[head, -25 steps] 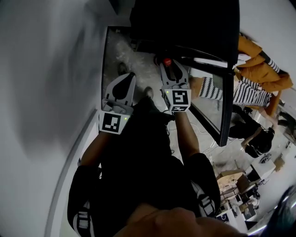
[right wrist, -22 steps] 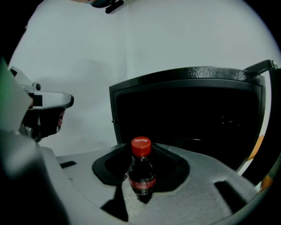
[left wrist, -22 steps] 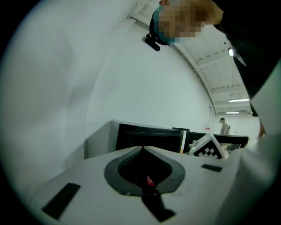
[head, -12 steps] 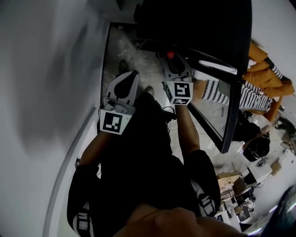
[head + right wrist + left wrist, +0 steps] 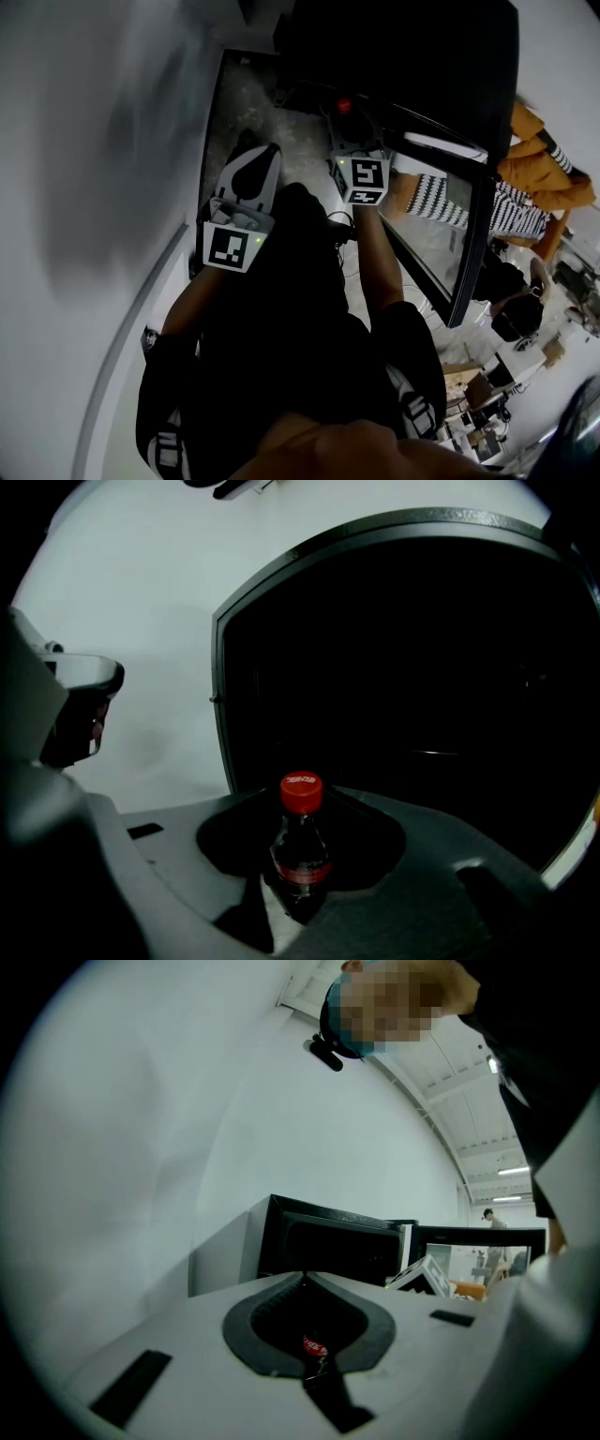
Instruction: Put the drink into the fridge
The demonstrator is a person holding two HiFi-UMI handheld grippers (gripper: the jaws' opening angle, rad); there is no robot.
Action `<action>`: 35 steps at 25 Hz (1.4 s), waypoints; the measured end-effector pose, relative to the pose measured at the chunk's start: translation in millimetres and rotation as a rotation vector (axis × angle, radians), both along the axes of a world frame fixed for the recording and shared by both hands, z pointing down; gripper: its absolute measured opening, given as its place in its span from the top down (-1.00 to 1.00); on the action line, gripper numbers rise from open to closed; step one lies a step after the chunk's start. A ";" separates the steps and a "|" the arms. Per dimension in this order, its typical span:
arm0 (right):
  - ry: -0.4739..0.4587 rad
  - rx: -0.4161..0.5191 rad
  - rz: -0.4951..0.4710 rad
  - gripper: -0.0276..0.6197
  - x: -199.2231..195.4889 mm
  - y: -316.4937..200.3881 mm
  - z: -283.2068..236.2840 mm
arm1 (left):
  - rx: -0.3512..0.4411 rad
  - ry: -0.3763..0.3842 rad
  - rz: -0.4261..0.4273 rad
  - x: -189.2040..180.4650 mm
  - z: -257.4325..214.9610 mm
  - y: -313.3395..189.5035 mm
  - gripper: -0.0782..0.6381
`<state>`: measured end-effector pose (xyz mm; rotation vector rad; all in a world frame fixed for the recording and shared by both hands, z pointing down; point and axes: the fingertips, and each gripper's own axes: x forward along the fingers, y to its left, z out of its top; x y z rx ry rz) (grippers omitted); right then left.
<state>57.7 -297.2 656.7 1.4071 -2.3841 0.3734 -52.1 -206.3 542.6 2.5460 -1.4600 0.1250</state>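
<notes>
The drink is a small dark cola bottle [image 5: 299, 855] with a red cap [image 5: 344, 105]. My right gripper [image 5: 345, 114] is shut on it and holds it upright between its grey jaws. It is in front of the black fridge [image 5: 422, 667], whose dark inside is open ahead of the bottle. In the head view the fridge [image 5: 394, 47] stands at the top and its glass door [image 5: 469, 244] swings out to the right. My left gripper [image 5: 266, 152] hangs to the left of the right one, shut with nothing in it, its jaw tips [image 5: 302, 1276] meeting.
A white wall [image 5: 84, 187] runs along the left. Speckled floor [image 5: 253, 103] shows below the fridge front. A person in an orange jacket and striped sleeves [image 5: 525, 187] is behind the door at right. Boxes and clutter [image 5: 478, 394] lie at lower right.
My right gripper has carried the bottle closer to the fridge opening, upward in the head view. The left gripper has hardly shifted in the view.
</notes>
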 end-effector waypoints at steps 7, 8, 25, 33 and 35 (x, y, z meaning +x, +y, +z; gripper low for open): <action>0.002 0.023 -0.013 0.54 -1.3 -16.4 16.0 | 0.023 0.000 -0.008 2.8 12.3 -4.4 0.76; -0.004 0.033 -0.012 0.54 -1.5 -19.0 16.9 | 0.021 0.004 -0.012 3.3 14.7 -4.8 0.76; 0.009 0.018 -0.009 0.54 -7.4 -54.4 68.3 | 0.012 0.004 -0.040 -3.0 44.5 -10.2 0.76; 0.023 0.008 -0.003 0.54 -10.1 -69.6 85.9 | 0.011 -0.001 -0.040 -7.6 51.2 -10.6 0.76; 0.020 0.010 -0.001 0.54 -11.5 -73.2 88.4 | 0.014 -0.001 -0.042 -9.3 52.0 -11.3 0.77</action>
